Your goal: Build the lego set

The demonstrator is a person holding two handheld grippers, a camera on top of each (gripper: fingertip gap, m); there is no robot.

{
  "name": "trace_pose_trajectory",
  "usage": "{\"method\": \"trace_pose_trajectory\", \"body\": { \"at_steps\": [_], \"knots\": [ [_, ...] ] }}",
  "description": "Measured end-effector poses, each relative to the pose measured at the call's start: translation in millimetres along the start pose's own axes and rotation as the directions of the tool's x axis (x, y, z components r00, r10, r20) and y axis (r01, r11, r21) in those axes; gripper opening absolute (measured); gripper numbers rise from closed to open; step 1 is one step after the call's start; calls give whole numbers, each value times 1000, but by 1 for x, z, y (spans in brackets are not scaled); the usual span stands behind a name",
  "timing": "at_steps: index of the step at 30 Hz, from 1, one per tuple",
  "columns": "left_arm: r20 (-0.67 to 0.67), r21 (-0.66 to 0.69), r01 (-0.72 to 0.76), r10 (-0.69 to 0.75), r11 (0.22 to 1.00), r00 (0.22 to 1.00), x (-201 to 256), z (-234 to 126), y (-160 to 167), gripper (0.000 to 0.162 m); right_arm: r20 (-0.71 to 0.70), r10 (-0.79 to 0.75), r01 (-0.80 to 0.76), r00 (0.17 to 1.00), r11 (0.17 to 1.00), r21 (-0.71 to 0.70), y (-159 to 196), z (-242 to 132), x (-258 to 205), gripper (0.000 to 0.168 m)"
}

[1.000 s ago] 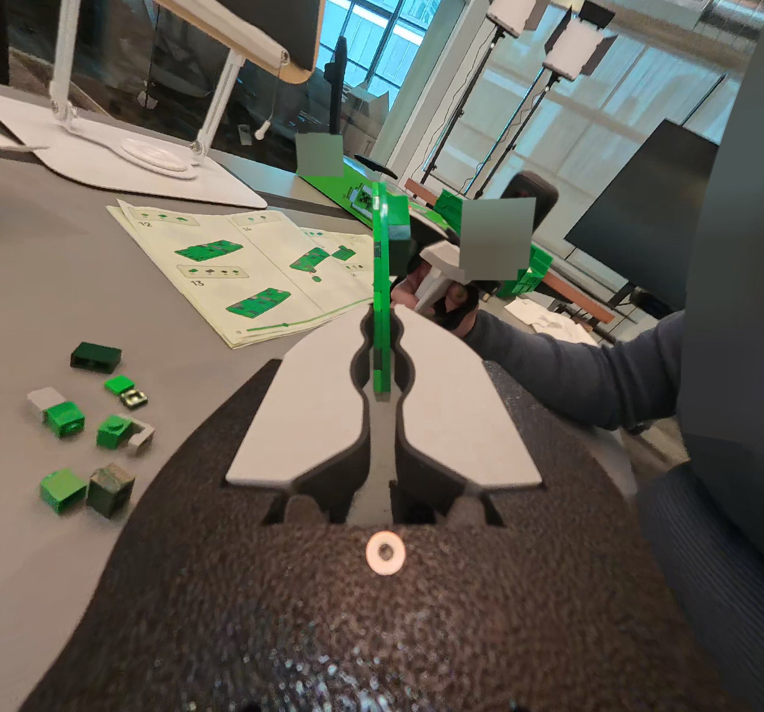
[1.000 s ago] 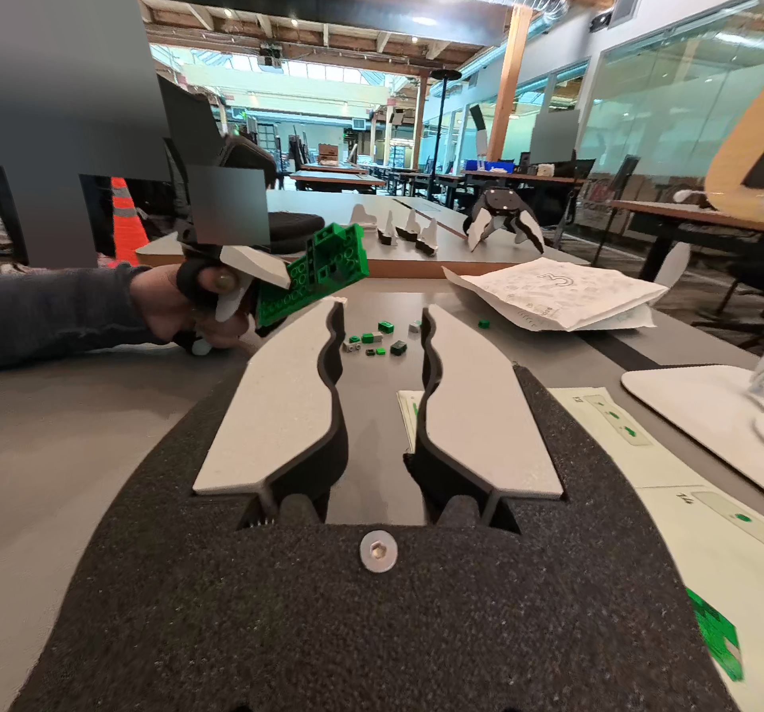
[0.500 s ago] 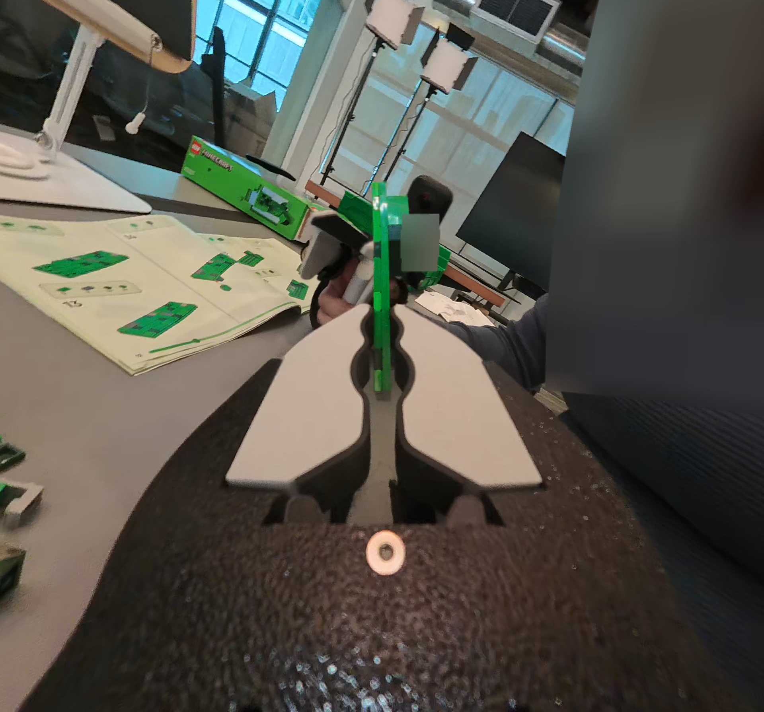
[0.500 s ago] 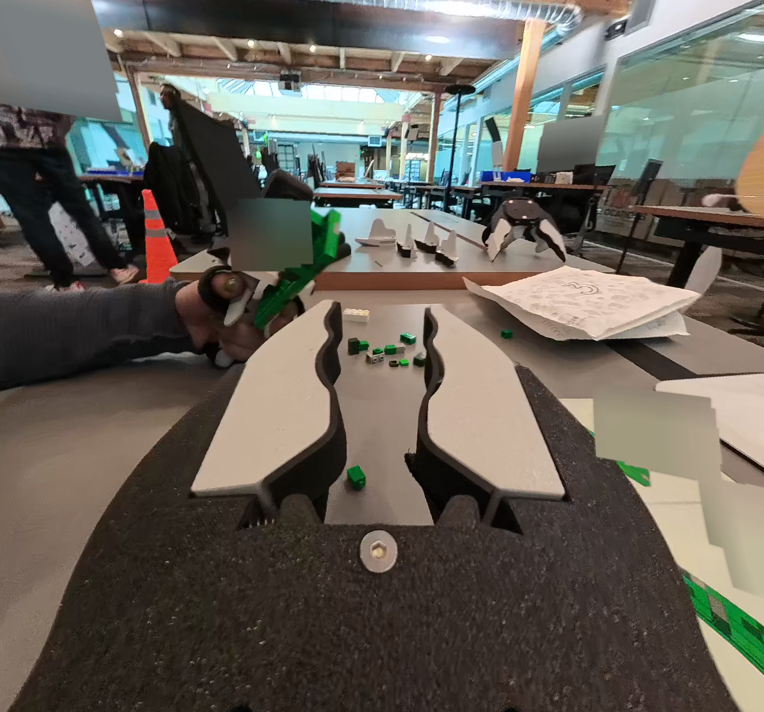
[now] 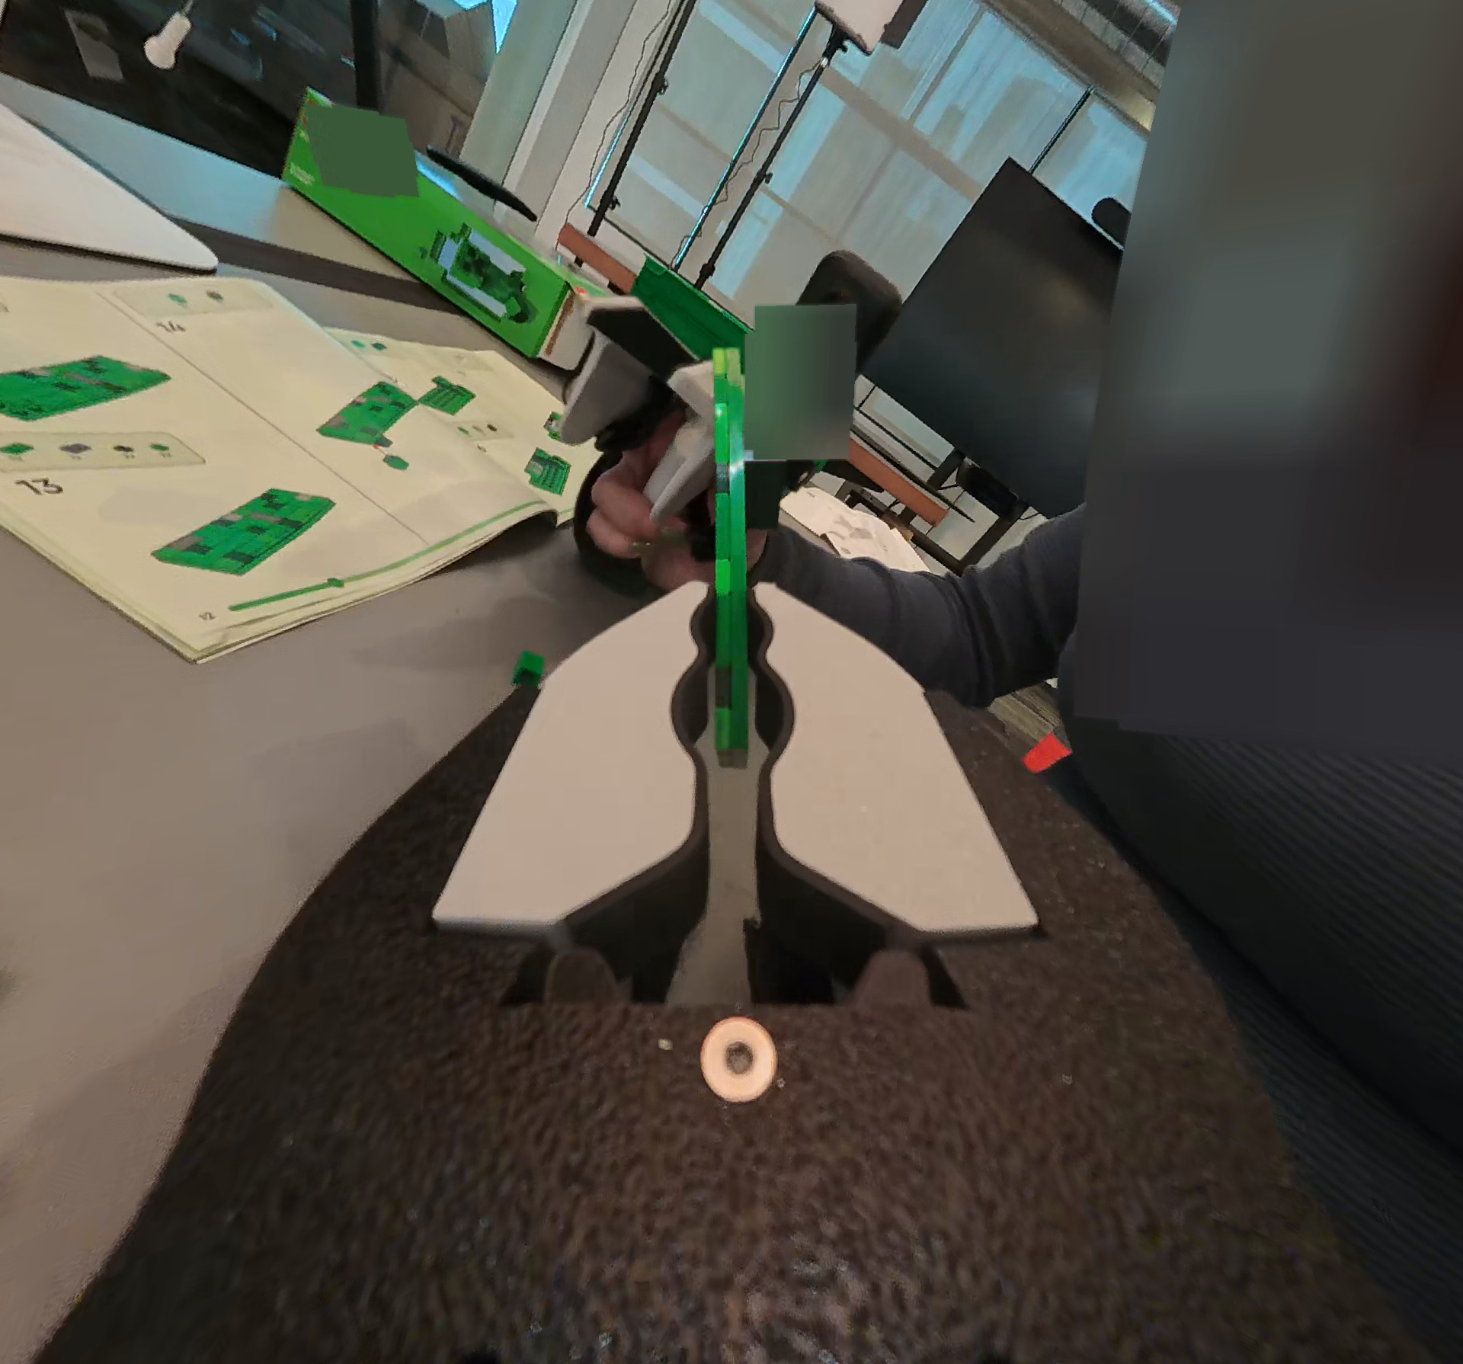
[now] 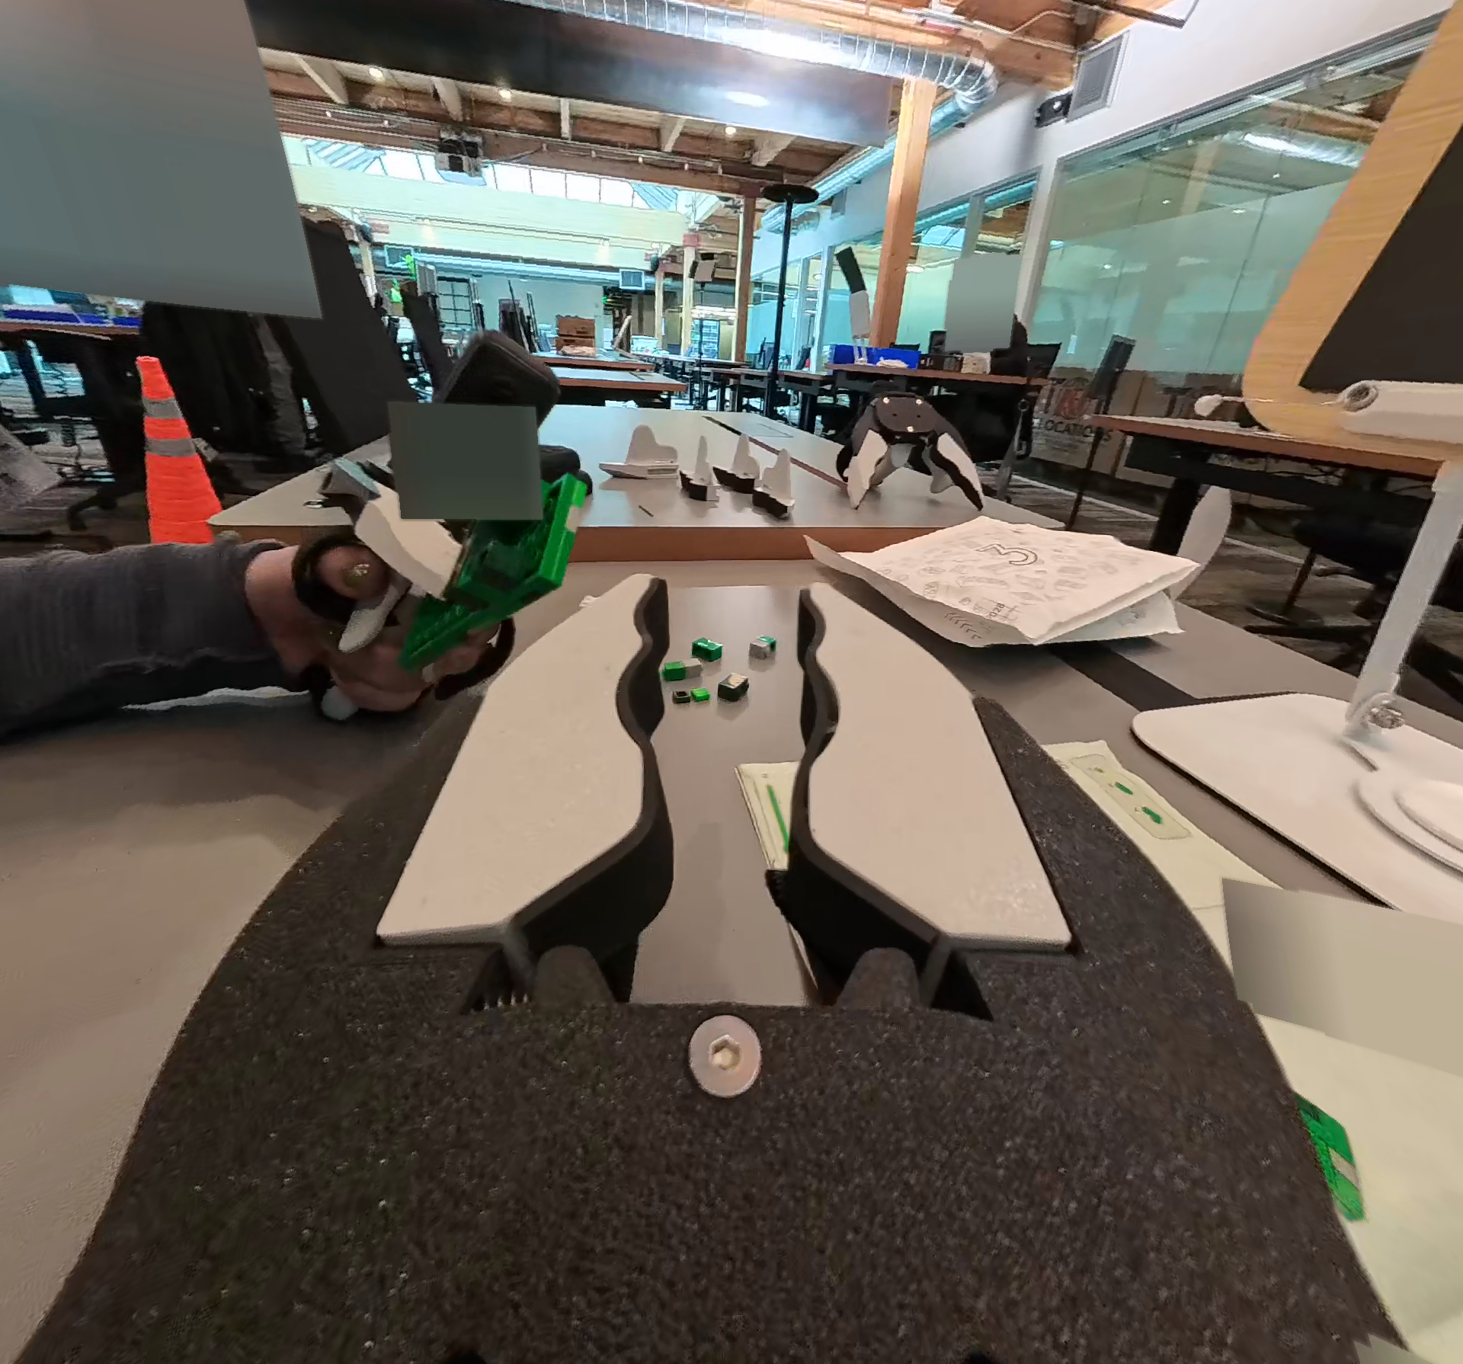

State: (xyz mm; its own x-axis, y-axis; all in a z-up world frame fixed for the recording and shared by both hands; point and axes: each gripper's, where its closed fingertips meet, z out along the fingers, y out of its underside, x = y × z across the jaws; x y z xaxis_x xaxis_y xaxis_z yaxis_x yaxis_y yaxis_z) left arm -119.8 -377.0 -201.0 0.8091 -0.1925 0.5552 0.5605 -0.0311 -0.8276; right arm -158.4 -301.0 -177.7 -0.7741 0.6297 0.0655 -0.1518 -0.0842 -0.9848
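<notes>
One green lego plate assembly (image 5: 729,534) stands on edge, pinched between the pressed-together fingers of the left gripper (image 5: 730,681), lifted clear of the grey counter (image 5: 158,772). Seen from the right wrist view, the same assembly (image 6: 507,574) tilts up and away from the hand (image 6: 332,621) that carries that gripper, above the counter's left part.

Just left of the plate assembly's lower edge, a single small green brick (image 5: 526,667) lies on the counter beside the left gripper's finger. Beyond the assembly, the right gripper (image 5: 633,408) shows with its white fingers apart; in its own view the right gripper (image 6: 724,693) is spread and holds nothing. Between its fingers, farther out on the counter, sits a loose cluster of small green and grey bricks (image 6: 708,669), well apart from the plate assembly.

Left of the assembly the open instruction booklet (image 5: 261,439) lies flat, its near edge leaving bare counter toward the camera. Behind the booklet, the green lego box (image 5: 443,257) lies on its side; whether anything is inside cannot be told. A white paper bag (image 6: 997,582) lies crumpled to the right of the brick cluster, its contents hidden. A white lamp base (image 6: 1306,780) takes up the counter's right edge.
</notes>
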Motion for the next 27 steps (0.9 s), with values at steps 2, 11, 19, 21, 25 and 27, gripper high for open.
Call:
{"method": "trace_pose_trajectory", "body": {
  "at_steps": [2,11,19,21,25,27],
  "knots": [
    [7,-12,14,-13,1000,1000,-2,1,1,6,38,37,-35,999,999,-29,1,-2,-4,28],
    [40,-115,29,-25,993,999,-7,10,15,6,368,489,-396,791,867,-301,13,-5,-41,12],
    [35,-167,36,-31,985,999,-6,14,22,6,402,560,-416,724,820,-393,20,-7,-53,8],
    [37,-173,36,-30,984,999,-7,15,22,6,395,579,-426,713,806,-412,22,-7,-53,7],
    [55,-121,-4,10,993,998,-6,15,15,31,356,596,-446,720,790,-421,24,-6,-49,6],
    [92,-31,-103,105,994,990,-3,12,3,49,307,621,-486,721,769,-415,26,-5,-45,6]
  ]
}}
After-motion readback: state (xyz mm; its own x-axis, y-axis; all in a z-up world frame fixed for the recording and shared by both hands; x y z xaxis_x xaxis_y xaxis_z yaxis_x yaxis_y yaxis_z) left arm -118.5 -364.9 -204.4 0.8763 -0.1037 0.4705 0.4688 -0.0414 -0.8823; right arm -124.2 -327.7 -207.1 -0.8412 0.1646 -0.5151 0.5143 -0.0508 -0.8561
